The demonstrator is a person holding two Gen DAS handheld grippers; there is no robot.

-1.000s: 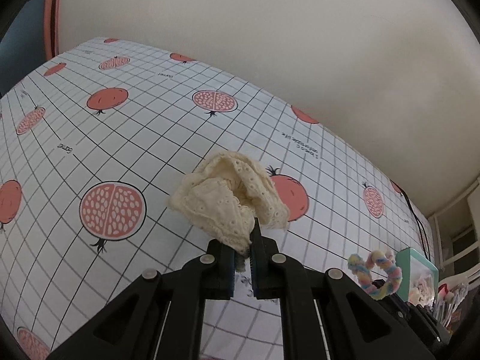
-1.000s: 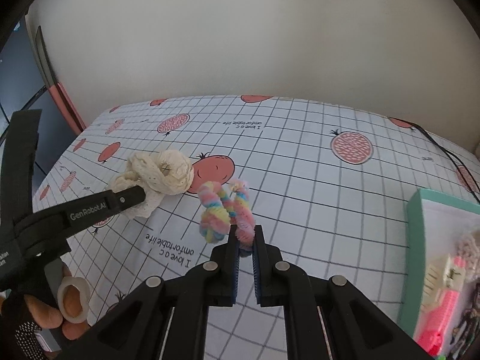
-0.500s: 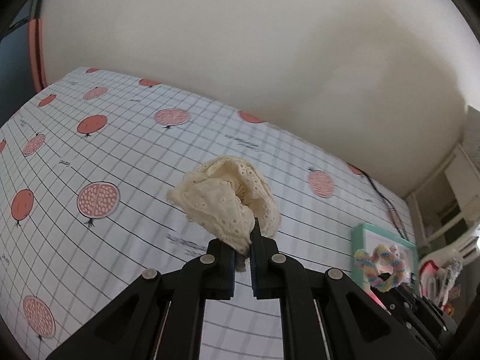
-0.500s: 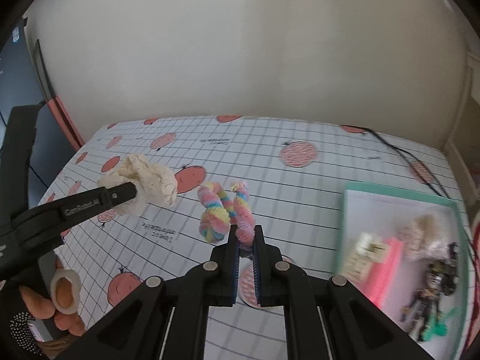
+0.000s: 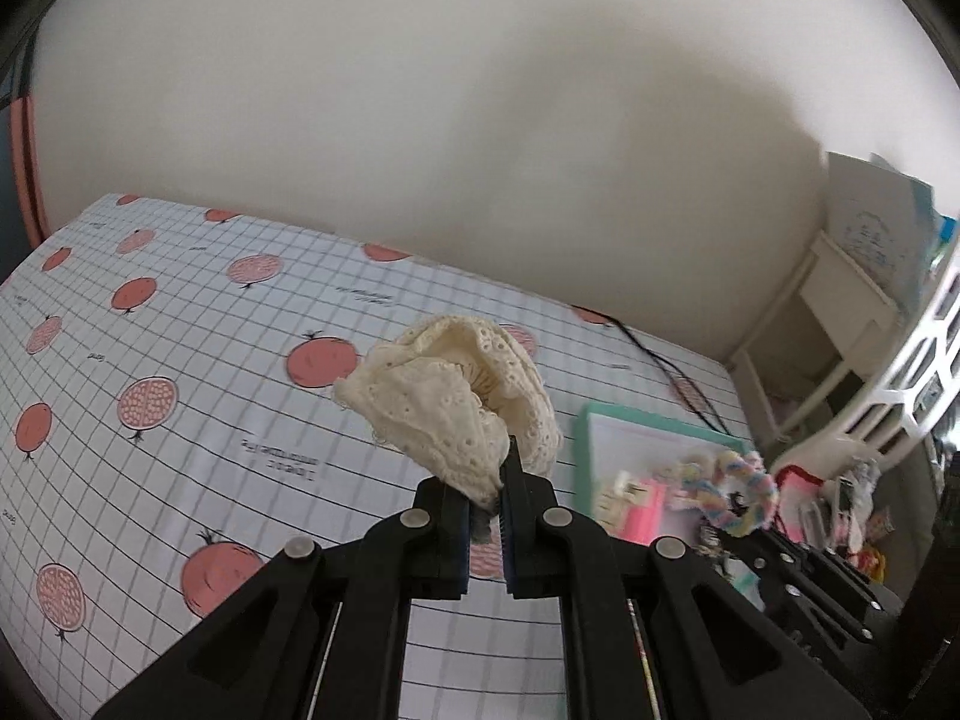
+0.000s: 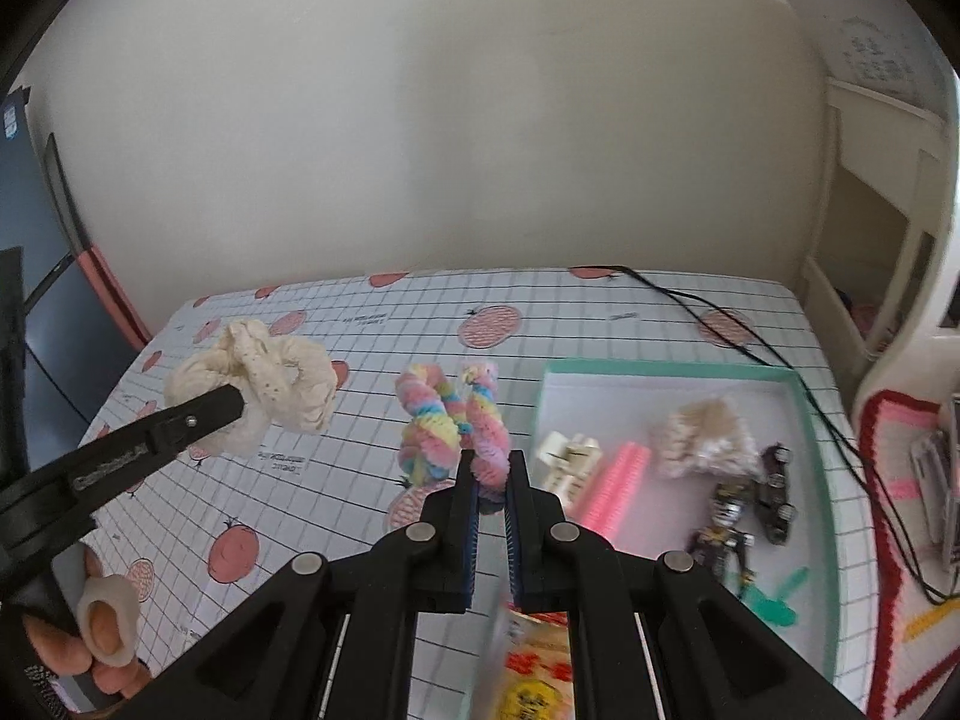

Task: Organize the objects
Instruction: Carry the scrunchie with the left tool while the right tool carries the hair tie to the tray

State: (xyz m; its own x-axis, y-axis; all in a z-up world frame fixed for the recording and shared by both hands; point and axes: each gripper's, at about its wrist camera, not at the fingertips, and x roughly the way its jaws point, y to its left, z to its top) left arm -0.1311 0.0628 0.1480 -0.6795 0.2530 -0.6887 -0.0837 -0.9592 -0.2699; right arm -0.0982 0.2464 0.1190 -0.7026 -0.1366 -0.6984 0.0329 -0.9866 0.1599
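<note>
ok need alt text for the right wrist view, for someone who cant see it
The right gripper pinches a pastel rainbow scrunchie above a pomegranate-print tablecloth. To its left, the left gripper holds a cream lace scrunchie; to its right, a teal tray holds small accessories.

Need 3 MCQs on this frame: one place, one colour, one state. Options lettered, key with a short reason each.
1. Where is the teal tray?
A. right part of the table
B. far left corner
C. on the shelf

2. What colour is the scrunchie in the left gripper?
A. black
B. cream
C. red

3. What is the right gripper doing?
A. open and empty
B. resting in the tray
C. shut on the pastel rainbow scrunchie

Key:
1 A, the tray lies on the tablecloth's right side.
2 B, pale cream eyelet lace.
3 C, its fingers pinch the twisted loop above the table.
</note>
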